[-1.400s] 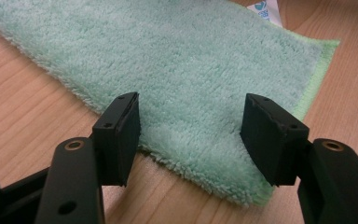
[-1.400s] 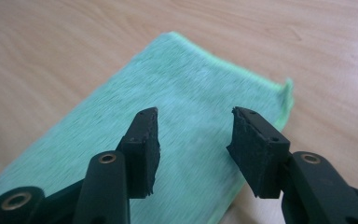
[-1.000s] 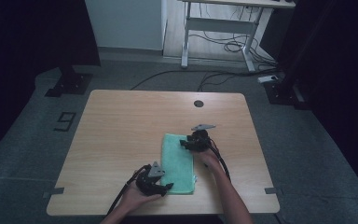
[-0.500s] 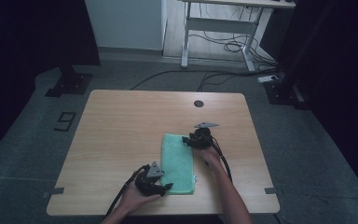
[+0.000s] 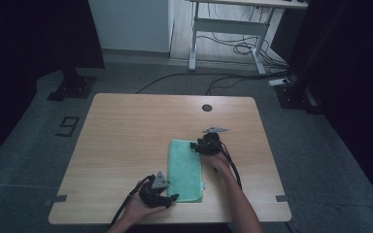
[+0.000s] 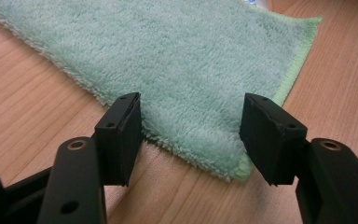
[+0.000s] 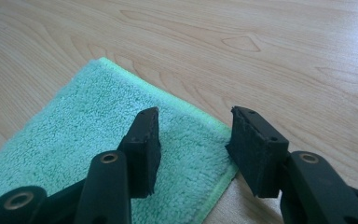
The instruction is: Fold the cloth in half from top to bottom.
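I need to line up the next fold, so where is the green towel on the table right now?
In the high view the green towel lies flat on the table, right of centre towards the near edge. The left gripper is at its near left corner, the right gripper at its far right corner.

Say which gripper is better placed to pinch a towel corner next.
Probably the left gripper: its open jaws straddle the towel corner at table level. The right gripper is open too, but its corner lies off to one jaw's side.
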Tool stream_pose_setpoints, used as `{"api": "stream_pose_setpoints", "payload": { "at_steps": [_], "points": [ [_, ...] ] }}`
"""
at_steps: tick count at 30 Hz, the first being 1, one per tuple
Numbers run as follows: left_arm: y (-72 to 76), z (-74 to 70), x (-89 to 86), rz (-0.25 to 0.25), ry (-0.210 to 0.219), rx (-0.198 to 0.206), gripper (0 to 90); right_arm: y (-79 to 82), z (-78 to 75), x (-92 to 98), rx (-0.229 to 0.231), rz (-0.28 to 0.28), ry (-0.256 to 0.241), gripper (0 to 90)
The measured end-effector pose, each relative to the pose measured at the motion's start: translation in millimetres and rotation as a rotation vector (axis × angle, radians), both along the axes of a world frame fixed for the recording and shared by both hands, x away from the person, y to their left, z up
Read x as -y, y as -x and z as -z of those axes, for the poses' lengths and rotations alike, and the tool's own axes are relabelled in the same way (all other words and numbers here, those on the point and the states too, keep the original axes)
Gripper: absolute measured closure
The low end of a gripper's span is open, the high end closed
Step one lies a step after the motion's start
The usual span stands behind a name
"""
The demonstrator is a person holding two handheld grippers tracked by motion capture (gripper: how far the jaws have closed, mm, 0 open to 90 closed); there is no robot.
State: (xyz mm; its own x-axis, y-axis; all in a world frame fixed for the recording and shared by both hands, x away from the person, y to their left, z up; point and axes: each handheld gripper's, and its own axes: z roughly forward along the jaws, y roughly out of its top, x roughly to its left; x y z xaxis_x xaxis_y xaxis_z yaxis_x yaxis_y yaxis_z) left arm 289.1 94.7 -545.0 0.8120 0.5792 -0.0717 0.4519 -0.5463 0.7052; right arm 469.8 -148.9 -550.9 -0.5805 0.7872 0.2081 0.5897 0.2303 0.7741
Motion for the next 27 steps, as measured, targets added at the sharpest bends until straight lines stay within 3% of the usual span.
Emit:
{"api": "stream_pose_setpoints", "payload": {
  "at_steps": [8, 17, 21, 27],
  "points": [
    [-2.4, -0.7, -2.5, -0.010, 0.023, -0.020, 38.8, 3.2, -1.3, 4.5, -0.001, 0.012, 0.015, 50.0],
    [-5.7, -15.6, -9.2, -0.045, 0.070, 0.017, 38.2, 20.0, -21.1, 17.6, 0.049, -0.006, -0.040, 49.1],
    [-10.2, -17.4, -11.8, -0.065, 0.084, 0.008, 38.0, 30.4, -26.9, 21.4, 0.075, -0.016, -0.044, 48.4],
    [-21.2, -25.3, -13.4, -0.092, 0.082, 0.025, 38.1, 38.7, -28.3, 29.6, 0.077, -0.014, -0.040, 47.4]
  ]
}}
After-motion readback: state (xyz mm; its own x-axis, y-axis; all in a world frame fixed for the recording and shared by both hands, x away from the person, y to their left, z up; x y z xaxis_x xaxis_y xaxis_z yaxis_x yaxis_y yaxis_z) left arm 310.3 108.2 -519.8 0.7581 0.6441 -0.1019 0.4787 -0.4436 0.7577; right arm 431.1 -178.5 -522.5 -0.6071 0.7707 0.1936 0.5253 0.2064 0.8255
